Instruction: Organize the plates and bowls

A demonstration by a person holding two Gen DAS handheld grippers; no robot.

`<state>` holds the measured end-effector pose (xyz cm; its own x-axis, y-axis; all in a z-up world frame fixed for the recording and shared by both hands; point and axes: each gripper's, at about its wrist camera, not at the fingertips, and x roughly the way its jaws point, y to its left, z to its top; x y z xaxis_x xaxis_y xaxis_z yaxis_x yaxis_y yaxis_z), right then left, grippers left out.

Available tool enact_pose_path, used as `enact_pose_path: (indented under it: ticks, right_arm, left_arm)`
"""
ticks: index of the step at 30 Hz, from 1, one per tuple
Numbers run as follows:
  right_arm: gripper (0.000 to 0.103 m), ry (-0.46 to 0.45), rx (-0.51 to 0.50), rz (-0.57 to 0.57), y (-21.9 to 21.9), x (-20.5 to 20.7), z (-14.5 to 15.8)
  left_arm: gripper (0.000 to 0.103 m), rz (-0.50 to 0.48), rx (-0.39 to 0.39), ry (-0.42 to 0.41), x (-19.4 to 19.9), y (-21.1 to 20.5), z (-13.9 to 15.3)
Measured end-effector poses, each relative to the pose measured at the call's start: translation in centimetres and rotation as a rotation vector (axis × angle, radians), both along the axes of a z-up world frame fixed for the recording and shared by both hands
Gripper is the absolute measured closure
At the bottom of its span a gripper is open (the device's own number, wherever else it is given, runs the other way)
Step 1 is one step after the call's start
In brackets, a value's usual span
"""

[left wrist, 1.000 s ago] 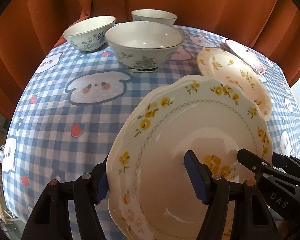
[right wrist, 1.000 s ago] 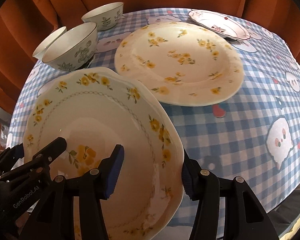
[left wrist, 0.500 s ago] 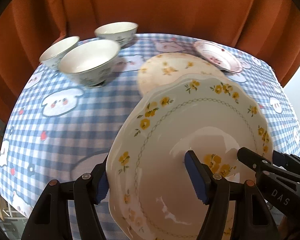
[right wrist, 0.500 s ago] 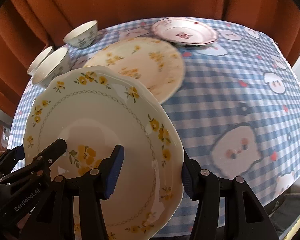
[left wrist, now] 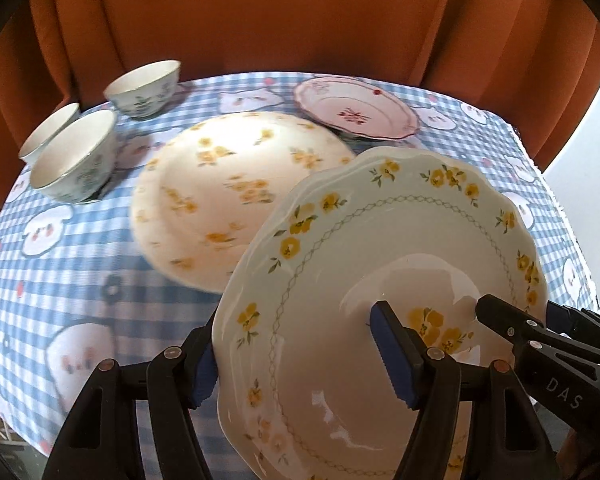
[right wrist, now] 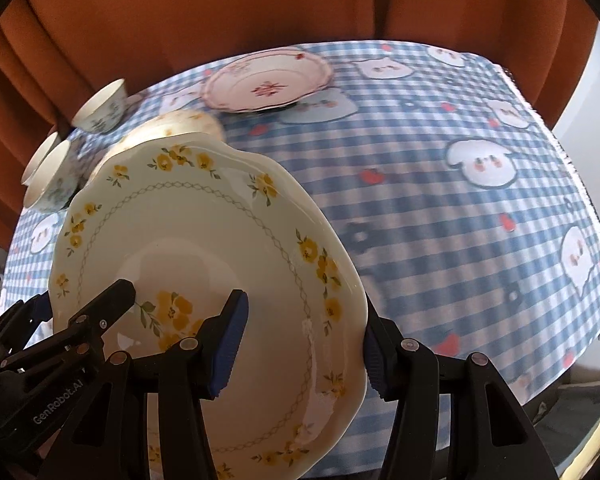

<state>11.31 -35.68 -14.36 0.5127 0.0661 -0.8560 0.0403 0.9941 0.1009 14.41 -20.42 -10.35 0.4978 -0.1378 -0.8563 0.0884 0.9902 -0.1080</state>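
A scalloped cream plate with yellow flowers (left wrist: 380,248) hangs tilted above the table, held by both grippers. My left gripper (left wrist: 296,352) is shut on its left rim, one pad under the edge and one on the inner face. My right gripper (right wrist: 300,350) is shut on the right rim of the same plate (right wrist: 204,248). Below it on the table lies a large flat plate with yellow flowers (left wrist: 236,196), partly hidden by the held plate. A pink-rimmed plate (left wrist: 356,112) sits at the far side. Three white bowls with green leaves (left wrist: 76,160) stand at the far left.
The blue-and-white checked tablecloth (right wrist: 460,220) with cartoon prints covers the round table. An orange curtain (left wrist: 280,12) hangs close behind the far edge. The table's right edge (right wrist: 572,168) drops off to a pale floor.
Both grippers have carried the flowered plate to the right across the table. The bowls have slid to the left of both views, and the pink-rimmed plate has come into the left wrist view.
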Motion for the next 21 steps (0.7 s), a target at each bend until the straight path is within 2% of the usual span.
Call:
enact_pose_path:
  ticks: [13, 21]
  right_arm:
    - [0.046, 0.059, 0.005, 0.017, -7.0, 2.2, -2.1]
    - [0.046, 0.107, 0.032, 0.046, -8.7, 3.4, -3.8]
  left_arm:
    - [0.032, 0.029, 0.003, 0.078, 2.1, -6.3, -2.7]
    - [0.032, 0.071, 0.046, 0.109, 3.1, -7.7, -4.0]
